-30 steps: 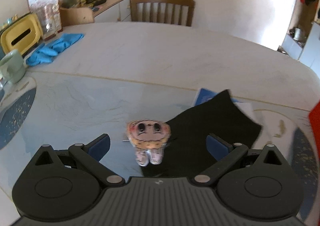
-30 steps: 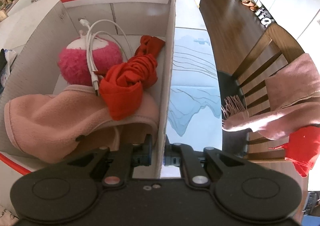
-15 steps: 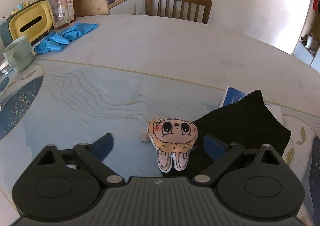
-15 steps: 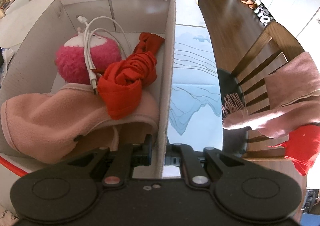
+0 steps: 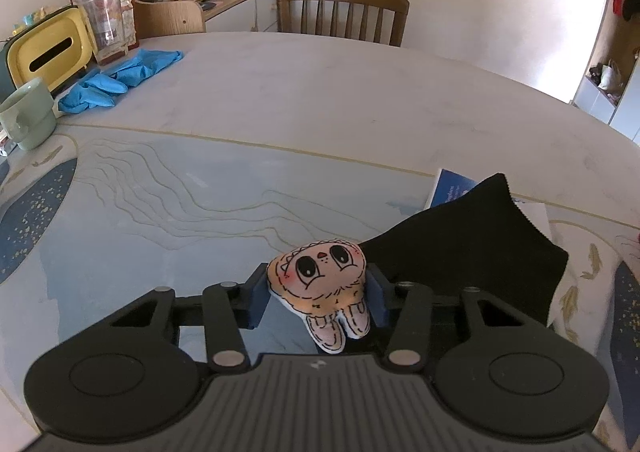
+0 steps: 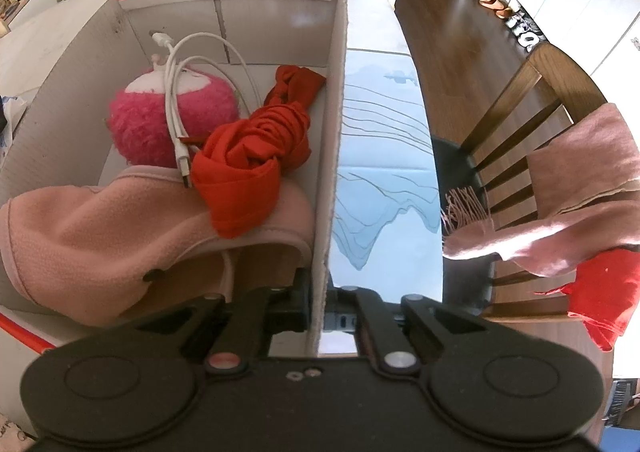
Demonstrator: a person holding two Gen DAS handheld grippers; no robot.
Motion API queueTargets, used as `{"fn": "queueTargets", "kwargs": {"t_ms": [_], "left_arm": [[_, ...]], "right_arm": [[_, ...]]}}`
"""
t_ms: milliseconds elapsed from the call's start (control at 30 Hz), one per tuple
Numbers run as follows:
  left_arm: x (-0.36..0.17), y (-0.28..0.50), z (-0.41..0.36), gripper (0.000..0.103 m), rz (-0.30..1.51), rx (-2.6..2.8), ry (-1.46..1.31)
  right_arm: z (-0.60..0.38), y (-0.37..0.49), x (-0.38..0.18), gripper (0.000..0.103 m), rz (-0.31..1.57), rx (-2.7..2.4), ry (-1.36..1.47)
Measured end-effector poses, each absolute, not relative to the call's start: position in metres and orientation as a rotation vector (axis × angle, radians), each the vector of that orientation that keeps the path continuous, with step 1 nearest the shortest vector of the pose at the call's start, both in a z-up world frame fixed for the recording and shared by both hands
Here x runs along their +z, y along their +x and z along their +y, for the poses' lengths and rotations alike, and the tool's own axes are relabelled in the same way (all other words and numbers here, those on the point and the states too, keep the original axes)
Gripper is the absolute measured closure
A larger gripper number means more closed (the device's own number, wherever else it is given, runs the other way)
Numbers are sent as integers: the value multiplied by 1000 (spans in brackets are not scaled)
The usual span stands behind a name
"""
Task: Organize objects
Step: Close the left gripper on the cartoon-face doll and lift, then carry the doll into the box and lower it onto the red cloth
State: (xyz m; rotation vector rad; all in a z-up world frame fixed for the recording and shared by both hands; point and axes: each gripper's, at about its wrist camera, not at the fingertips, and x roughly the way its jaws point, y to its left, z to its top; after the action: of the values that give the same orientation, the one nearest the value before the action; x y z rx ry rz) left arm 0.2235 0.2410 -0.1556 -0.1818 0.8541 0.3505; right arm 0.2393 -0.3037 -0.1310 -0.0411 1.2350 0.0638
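My left gripper (image 5: 318,298) is shut on a small peach plush toy (image 5: 320,282) with a drawn face, its blue pads pressing both sides, just above the table. A black cloth (image 5: 472,244) lies right behind it. My right gripper (image 6: 318,306) is shut on the right wall of a white cardboard box (image 6: 334,156) with red trim. The box holds a pink fleece garment (image 6: 120,228), a red cloth (image 6: 256,156), a pink fluffy ball (image 6: 160,120) and a white cable (image 6: 176,92).
A blue booklet (image 5: 450,188) lies under the black cloth. Blue gloves (image 5: 120,74), a green mug (image 5: 26,116) and a yellow tissue box (image 5: 48,52) sit at the far left. Chairs stand behind the table (image 5: 344,12) and to its right (image 6: 520,140), draped with pink and red cloths.
My left gripper has closed on the plush toy, which was loose between the open fingers before. My right gripper has kept its hold on the box wall.
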Motion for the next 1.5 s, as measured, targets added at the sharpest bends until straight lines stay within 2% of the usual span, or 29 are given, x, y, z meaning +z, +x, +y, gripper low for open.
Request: {"fn": "queueTargets", "kwargs": {"t_ms": [400,667,1500], "left_arm": [[-112,202,228,56,813,264,-262],[-73,194,181,56,783,59,-290],[-41,254,-77,55,839,-529,6]], "right_arm": [[-305,240,-132,100,1234,64,-47],[-304,240,-132,100,1233,68,-48],[-306,236,-132,99,1203,95,-42]]}}
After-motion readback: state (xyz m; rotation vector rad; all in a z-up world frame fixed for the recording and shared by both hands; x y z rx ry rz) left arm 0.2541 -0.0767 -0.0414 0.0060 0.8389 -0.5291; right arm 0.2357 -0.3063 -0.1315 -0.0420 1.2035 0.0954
